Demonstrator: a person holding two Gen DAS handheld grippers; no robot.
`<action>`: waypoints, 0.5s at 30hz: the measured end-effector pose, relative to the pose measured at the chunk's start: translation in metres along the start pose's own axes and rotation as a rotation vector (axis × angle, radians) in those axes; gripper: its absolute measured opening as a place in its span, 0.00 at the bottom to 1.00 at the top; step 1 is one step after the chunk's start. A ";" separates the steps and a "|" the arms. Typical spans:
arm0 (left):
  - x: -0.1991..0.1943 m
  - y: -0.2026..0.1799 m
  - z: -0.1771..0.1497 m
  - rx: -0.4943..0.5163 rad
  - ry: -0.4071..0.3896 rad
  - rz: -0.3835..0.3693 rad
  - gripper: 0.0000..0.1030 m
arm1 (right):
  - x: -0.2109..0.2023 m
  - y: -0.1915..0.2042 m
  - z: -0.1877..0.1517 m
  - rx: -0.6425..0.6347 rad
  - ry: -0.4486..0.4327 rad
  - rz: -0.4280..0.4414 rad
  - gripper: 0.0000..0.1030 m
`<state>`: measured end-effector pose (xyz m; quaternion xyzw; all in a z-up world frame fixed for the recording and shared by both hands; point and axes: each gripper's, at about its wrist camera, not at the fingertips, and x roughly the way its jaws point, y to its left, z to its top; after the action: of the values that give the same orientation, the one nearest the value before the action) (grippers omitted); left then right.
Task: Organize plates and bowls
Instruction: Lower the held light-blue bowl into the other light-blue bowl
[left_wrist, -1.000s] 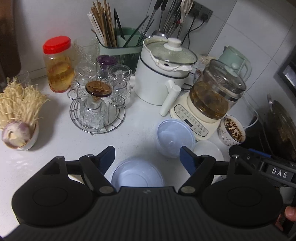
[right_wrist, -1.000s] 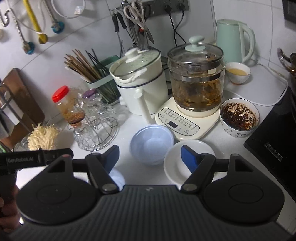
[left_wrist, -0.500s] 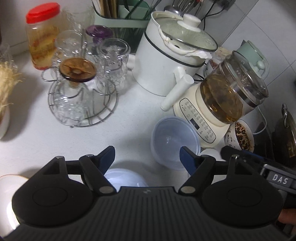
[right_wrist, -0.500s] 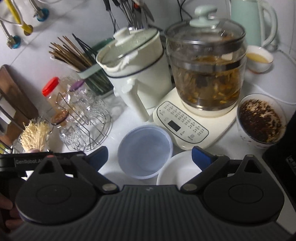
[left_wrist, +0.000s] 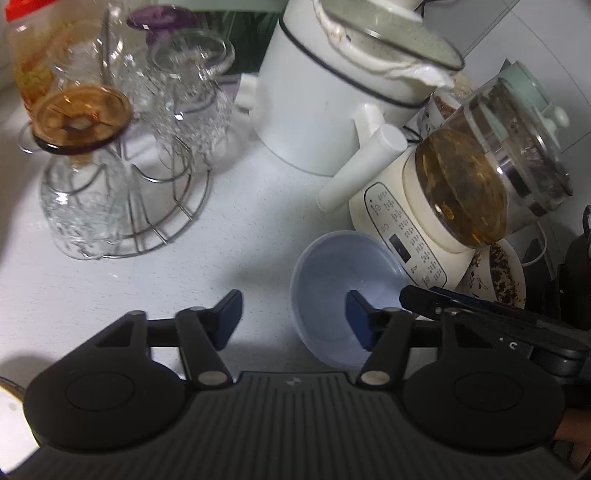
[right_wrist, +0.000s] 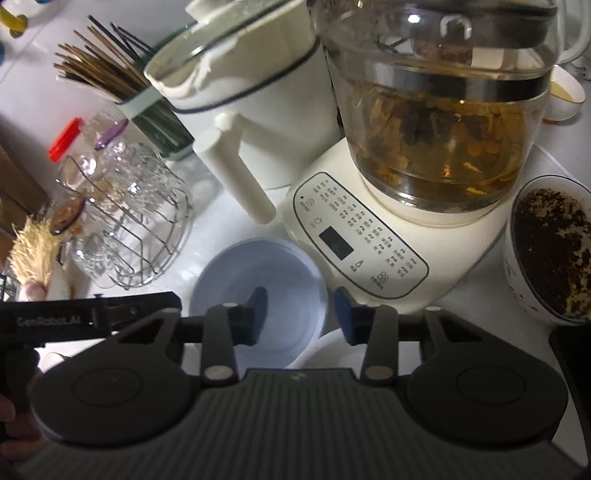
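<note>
A pale blue bowl (left_wrist: 332, 273) stands on the white counter beside the kettle base; it also shows in the right wrist view (right_wrist: 240, 273). My left gripper (left_wrist: 291, 317) is open, its right finger over the bowl's inside and its left finger outside the rim. My right gripper (right_wrist: 299, 314) is open, straddling the bowl's right rim, one finger inside and one outside. A white plate (right_wrist: 325, 349) lies just under the right gripper, mostly hidden. A white dish edge (left_wrist: 11, 421) shows at the far left.
A white cooker pot (left_wrist: 332, 96) and a glass kettle (right_wrist: 439, 122) on its cream base (right_wrist: 369, 251) stand close behind the bowl. A wire rack of glasses (left_wrist: 122, 177) is to the left. A bowl of dark food (right_wrist: 550, 254) is at the right.
Both grippers have moved forward and down onto the blue bowl. The right gripper's fingers have closed in somewhat. The small blue plate has slid out of the left view.
</note>
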<state>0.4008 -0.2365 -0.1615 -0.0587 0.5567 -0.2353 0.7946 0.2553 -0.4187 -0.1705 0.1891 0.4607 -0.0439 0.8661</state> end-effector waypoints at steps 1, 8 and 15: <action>0.004 0.000 0.001 -0.003 0.007 -0.005 0.55 | 0.003 0.000 0.001 -0.005 0.009 0.000 0.35; 0.021 -0.002 0.002 0.000 0.028 -0.015 0.21 | 0.020 -0.001 0.006 -0.051 0.053 -0.026 0.27; 0.025 -0.001 0.007 0.019 0.038 -0.013 0.16 | 0.028 0.000 0.003 -0.053 0.059 -0.027 0.21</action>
<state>0.4132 -0.2492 -0.1798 -0.0505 0.5689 -0.2466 0.7829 0.2735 -0.4167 -0.1912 0.1610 0.4893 -0.0376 0.8563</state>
